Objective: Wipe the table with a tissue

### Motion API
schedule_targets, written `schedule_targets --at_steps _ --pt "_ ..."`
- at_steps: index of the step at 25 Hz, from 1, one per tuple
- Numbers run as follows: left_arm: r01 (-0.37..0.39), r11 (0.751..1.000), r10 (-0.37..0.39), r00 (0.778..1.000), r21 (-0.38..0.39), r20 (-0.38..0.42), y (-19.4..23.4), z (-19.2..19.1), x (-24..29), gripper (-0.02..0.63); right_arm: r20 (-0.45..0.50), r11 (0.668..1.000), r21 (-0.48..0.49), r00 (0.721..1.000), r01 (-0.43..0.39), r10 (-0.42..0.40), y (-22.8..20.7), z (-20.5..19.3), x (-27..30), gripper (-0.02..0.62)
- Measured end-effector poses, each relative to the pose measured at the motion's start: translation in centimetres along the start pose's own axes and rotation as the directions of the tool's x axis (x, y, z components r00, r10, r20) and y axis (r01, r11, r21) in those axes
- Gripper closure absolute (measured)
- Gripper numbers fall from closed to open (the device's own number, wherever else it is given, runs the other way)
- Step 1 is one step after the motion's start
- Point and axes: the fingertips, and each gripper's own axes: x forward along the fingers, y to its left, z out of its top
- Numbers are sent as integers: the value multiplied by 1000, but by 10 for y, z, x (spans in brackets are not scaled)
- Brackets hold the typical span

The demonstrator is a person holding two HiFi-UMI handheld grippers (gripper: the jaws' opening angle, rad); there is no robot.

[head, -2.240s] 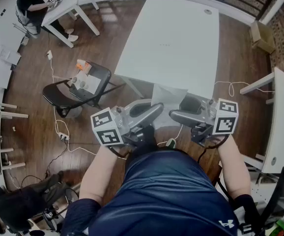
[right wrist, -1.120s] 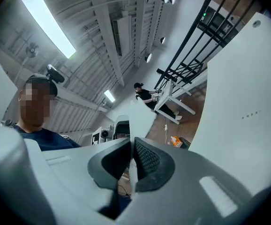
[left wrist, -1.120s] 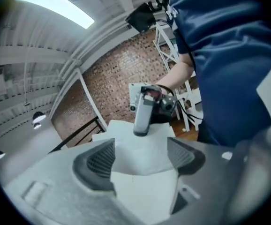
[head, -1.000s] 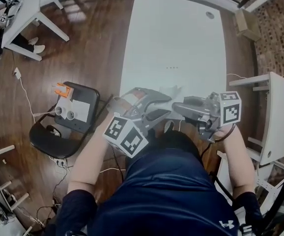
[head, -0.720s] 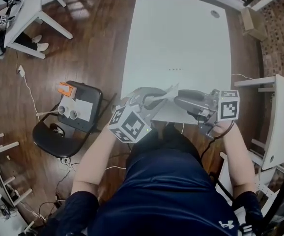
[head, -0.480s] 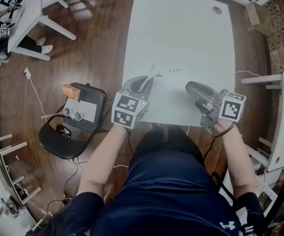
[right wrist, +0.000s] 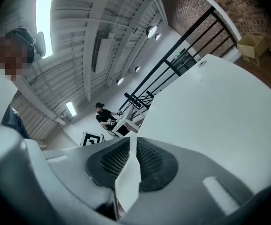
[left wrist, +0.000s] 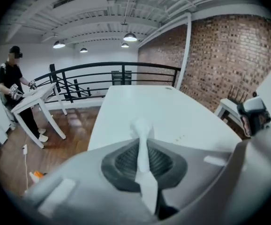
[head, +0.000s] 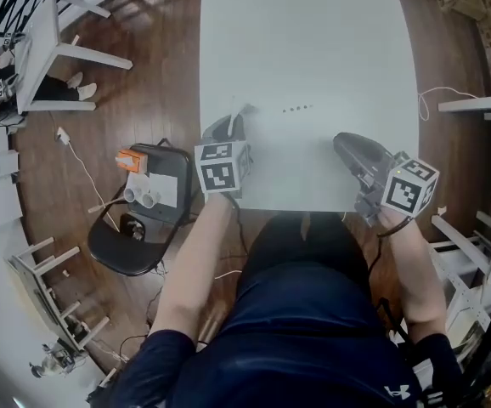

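Note:
The white tissue (head: 235, 114) sticks up from my left gripper (head: 228, 126), which is shut on it near the table's left front edge. In the left gripper view the tissue (left wrist: 142, 130) runs as a thin strip between the closed pads and bunches above the gripper's (left wrist: 142, 143) tips. My right gripper (head: 341, 141) hovers over the white table (head: 313, 49) near its front right. Its jaws are closing, and in its own view the gripper (right wrist: 131, 143) shows only a thin pale slit between the pads (right wrist: 149, 161), with no tissue sticking out.
A black chair (head: 110, 236) with an orange item (head: 128, 159) and white parts stands left of the table. A white side table (head: 479, 109) and a cable (head: 437, 92) lie to the right. Another person (left wrist: 12, 86) stands at a far white desk (left wrist: 32, 95) by a railing.
The tissue was stretched between both grippers; now only the left holds it. Both grippers moved apart and down toward the table's front edge, and the left one rolled over.

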Motion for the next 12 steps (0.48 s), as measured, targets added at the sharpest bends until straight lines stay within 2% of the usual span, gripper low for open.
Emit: schedule_targets --at_steps 4,6,12 --pt "21 999 -21 1000 42 -1 -11 3 6 597 18 1000 5 1000 14 -14 -10 0 -3 548" --pt "2 999 -1 1000 50 -7 -12 3 11 597 24 1000 5 999 24 -24 -16 2 -5 551" --pt "-67 998 66 996 -11 -63 -2 -16 29 597 35 1000 9 999 28 -28 -26 8 -3 554"
